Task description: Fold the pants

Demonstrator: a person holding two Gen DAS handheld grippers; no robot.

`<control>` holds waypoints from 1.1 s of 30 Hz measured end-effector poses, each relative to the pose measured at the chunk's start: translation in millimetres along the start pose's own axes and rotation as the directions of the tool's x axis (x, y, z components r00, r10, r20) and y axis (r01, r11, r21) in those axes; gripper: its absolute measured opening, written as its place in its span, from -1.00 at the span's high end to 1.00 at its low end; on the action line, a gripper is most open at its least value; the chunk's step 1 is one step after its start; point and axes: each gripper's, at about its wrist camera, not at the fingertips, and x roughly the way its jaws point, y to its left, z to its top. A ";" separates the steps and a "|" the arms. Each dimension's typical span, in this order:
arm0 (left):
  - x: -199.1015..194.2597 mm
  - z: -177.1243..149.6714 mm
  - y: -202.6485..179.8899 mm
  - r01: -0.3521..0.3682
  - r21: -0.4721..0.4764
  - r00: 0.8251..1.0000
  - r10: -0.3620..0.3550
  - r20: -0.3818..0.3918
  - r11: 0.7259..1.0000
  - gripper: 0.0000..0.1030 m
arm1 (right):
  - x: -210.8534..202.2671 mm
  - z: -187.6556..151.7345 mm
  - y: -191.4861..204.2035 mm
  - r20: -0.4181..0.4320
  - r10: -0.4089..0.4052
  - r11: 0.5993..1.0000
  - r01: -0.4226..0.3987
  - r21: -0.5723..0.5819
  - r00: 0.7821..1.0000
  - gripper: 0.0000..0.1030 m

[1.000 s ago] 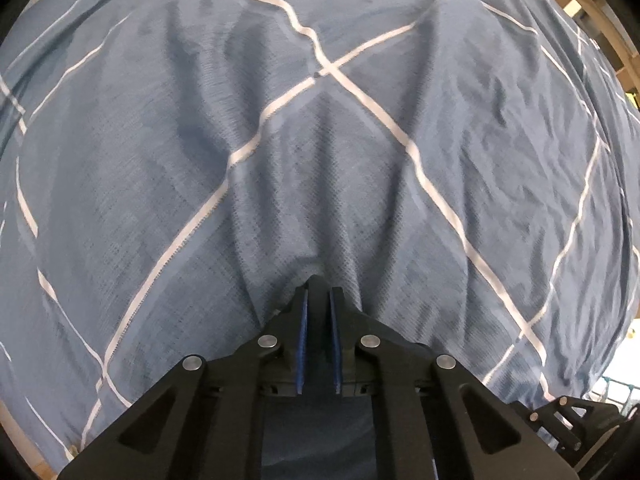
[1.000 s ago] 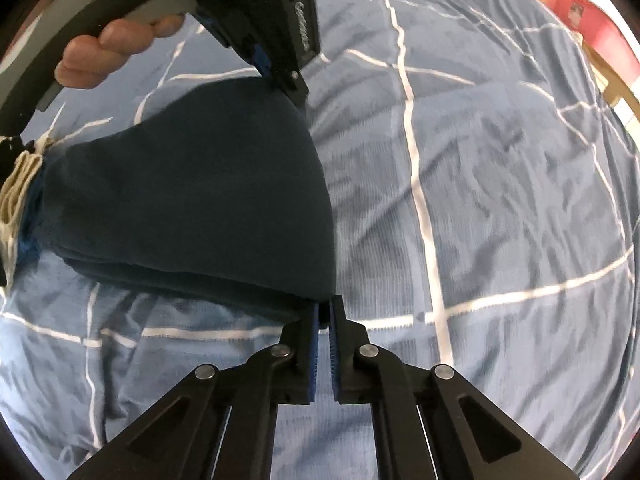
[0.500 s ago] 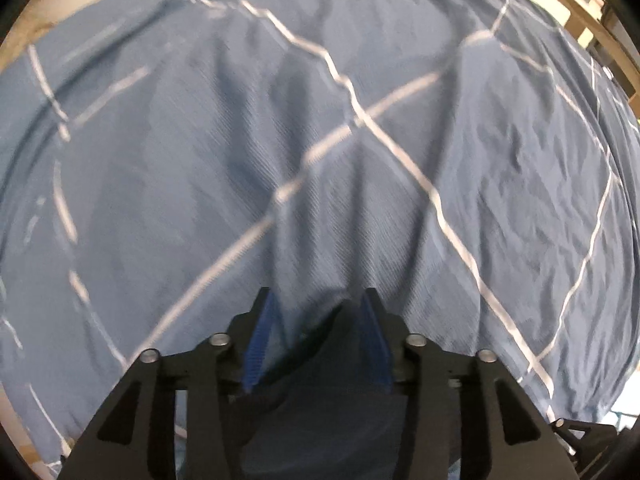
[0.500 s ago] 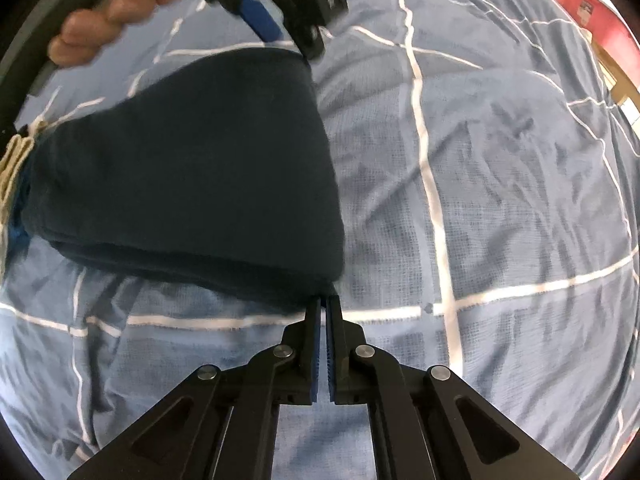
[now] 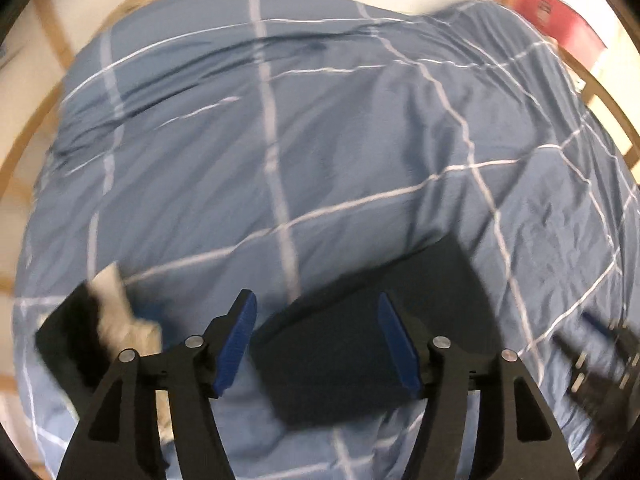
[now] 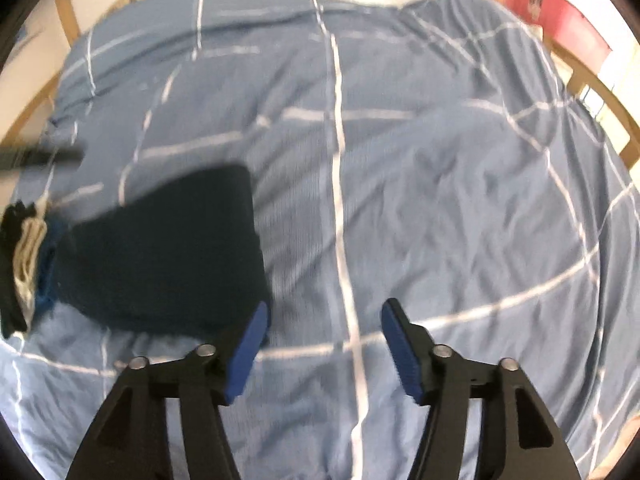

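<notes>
Both grippers had just been opening with nothing between their fingers: left gripper (image 5: 318, 344) hung above the pants (image 5: 372, 328), right gripper (image 6: 324, 348) just beside them, bare bedding in its gap. Pants (image 6: 168, 252) lay as a compact dark folded bundle on the blue checked duvet (image 6: 440, 184), released, next to a small stack of folded clothes (image 6: 24, 268). Fold looked finished; probably only a tidy-up or moving it onto the stack left.
</notes>
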 end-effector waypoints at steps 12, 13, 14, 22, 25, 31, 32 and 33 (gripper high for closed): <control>38.3 -66.4 33.6 0.102 -0.211 0.994 -0.110 -0.025 0.972 -0.38 | 26.3 35.1 36.3 -0.004 0.189 0.982 -0.189 -0.004 0.982 -0.36; 46.0 -68.2 36.1 0.114 -0.238 0.991 -0.126 -0.036 0.965 -0.38 | 33.6 36.5 37.8 -0.015 0.192 0.981 -0.192 0.010 0.981 -0.36; 54.1 -70.4 38.9 0.128 -0.266 0.989 -0.144 -0.041 0.955 -0.38 | 39.1 37.0 39.1 -0.024 0.199 0.980 -0.198 0.020 0.980 -0.36; 95.3 -81.9 52.0 0.130 -0.351 0.981 -0.173 -0.093 0.927 -0.38 | 86.7 33.5 50.5 -0.106 0.219 0.974 -0.212 0.073 0.970 -0.36; 104.9 -84.7 54.8 0.142 -0.356 0.975 -0.193 -0.110 0.924 -0.38 | 98.2 31.8 55.8 -0.124 0.221 0.975 -0.215 0.059 0.967 -0.36; 120.0 -86.7 56.8 0.160 -0.380 0.967 -0.221 -0.124 0.911 -0.47 | 115.2 27.1 58.5 -0.160 0.226 0.974 -0.224 0.033 0.961 -0.34; 123.2 -86.8 56.9 0.165 -0.386 0.965 -0.229 -0.126 0.908 -0.49 | 118.2 26.4 57.8 -0.169 0.231 0.973 -0.228 0.036 0.958 -0.32; 126.1 -86.9 56.9 0.168 -0.393 0.964 -0.235 -0.128 0.904 -0.53 | 120.8 25.8 57.4 -0.176 0.238 0.971 -0.235 0.040 0.955 -0.26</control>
